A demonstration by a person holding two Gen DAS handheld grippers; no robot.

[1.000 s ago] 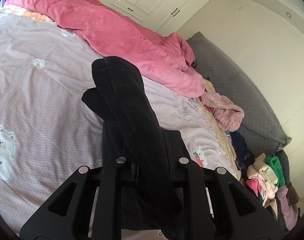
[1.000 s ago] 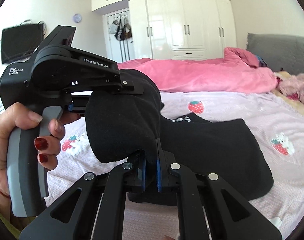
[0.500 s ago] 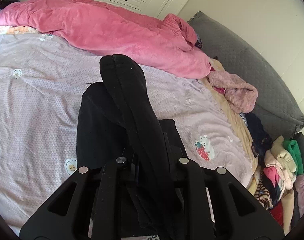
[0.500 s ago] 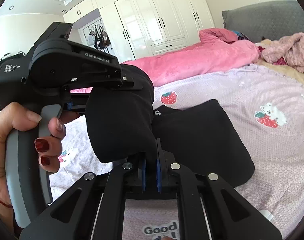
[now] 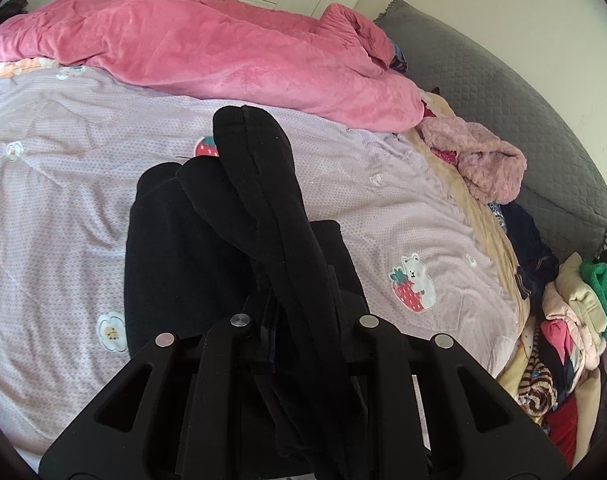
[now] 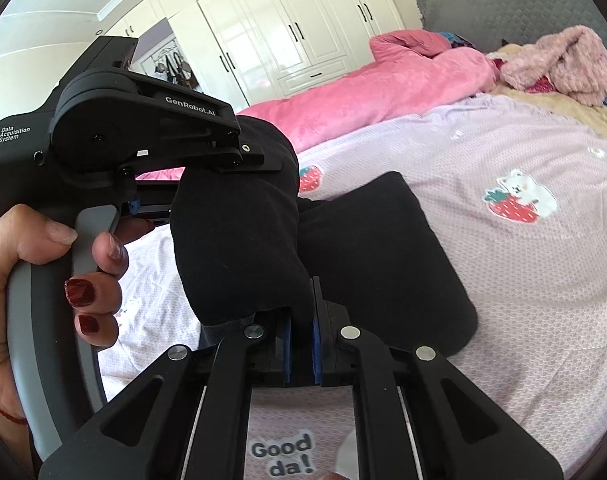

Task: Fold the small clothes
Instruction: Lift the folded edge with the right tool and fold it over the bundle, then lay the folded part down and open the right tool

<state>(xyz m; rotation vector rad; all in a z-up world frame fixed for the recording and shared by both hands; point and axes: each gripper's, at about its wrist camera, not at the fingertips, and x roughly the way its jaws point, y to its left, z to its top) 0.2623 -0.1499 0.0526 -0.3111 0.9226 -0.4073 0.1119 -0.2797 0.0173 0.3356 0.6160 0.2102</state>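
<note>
A small black garment lies partly on the lilac bedspread and is lifted at one edge. My left gripper is shut on that raised black edge, which drapes over its fingers and hides the tips. My right gripper is shut on the same garment; its blue pads pinch a fold. In the right wrist view the left gripper's body, held by a hand, stands at the left with cloth hanging from it.
A pink duvet lies across the far side of the bed. A fluffy pink garment sits by the grey headboard. A heap of clothes lies at the right. White wardrobes stand behind.
Both grippers have carried the raised black edge forward over the rest of the garment. More of the flat part shows beneath. Both grips are unchanged.
</note>
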